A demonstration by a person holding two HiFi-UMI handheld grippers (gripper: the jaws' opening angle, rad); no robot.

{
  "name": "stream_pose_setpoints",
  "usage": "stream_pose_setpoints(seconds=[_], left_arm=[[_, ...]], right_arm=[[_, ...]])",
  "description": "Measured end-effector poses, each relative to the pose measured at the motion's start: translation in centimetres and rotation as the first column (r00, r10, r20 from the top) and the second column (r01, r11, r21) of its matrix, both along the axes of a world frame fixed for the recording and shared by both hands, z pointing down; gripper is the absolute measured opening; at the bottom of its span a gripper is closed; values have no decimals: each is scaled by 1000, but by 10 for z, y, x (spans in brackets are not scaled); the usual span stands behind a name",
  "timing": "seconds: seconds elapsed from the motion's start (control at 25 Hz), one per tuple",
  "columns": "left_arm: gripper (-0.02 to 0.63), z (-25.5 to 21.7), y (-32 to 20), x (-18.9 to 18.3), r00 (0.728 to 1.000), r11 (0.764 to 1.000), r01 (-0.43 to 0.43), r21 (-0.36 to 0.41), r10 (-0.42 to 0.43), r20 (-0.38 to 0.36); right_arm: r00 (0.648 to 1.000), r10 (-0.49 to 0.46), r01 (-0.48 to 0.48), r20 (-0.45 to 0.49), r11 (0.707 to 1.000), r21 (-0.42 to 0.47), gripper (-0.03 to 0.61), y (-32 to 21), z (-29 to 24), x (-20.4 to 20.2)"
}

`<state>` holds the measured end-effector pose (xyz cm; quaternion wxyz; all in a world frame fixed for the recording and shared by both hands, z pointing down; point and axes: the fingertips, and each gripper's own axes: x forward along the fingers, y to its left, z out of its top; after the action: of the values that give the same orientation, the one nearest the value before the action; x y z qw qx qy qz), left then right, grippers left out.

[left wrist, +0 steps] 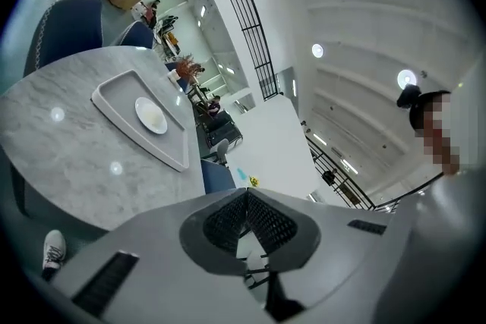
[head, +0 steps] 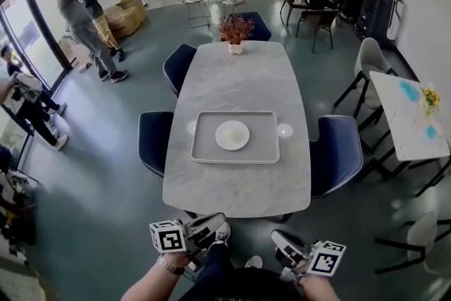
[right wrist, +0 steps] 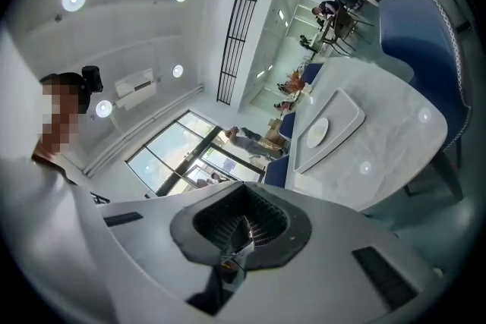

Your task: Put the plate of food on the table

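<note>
Down by the person's waist, short of the table [head: 239, 74], the left gripper [left wrist: 247, 193] and right gripper [right wrist: 244, 186] both have jaws fully closed on nothing, probably because the plate [head: 232, 134] already sits in the tray [head: 204, 151] mid-table, well apart from them, so nothing needs holding.

One long grey marble-topped table [head: 243, 81] in the middle. On it: one pale grey rectangular tray [head: 204, 151], one round white plate [head: 232, 135] inside that tray, and one small white pot of dried reddish plants [head: 235, 33] at the far end. Four dark blue upholstered chairs [head: 154, 141] around it: two left, one right, one far. One white-topped side table [head: 405, 120] further right.
</note>
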<state>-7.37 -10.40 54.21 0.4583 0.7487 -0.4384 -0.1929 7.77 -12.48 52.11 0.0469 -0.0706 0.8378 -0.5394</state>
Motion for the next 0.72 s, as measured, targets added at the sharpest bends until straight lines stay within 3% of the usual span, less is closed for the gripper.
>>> stream_pose_setpoints(seconds=[0.4, 0.6, 0.72], left_arm=[[9, -3, 78, 52, 999, 999, -30, 11, 30, -26], [9, -7, 92, 42, 1000, 1000, -10, 8, 10, -17], [9, -12, 100, 33, 999, 1000, -6, 16, 7, -36]], right_arm=[[989, -148, 148, -11, 989, 7, 11, 41, 12, -10], [986, -167, 168, 22, 985, -25, 11, 57, 9, -27], [987, -161, 161, -15, 987, 12, 11, 64, 9, -37]])
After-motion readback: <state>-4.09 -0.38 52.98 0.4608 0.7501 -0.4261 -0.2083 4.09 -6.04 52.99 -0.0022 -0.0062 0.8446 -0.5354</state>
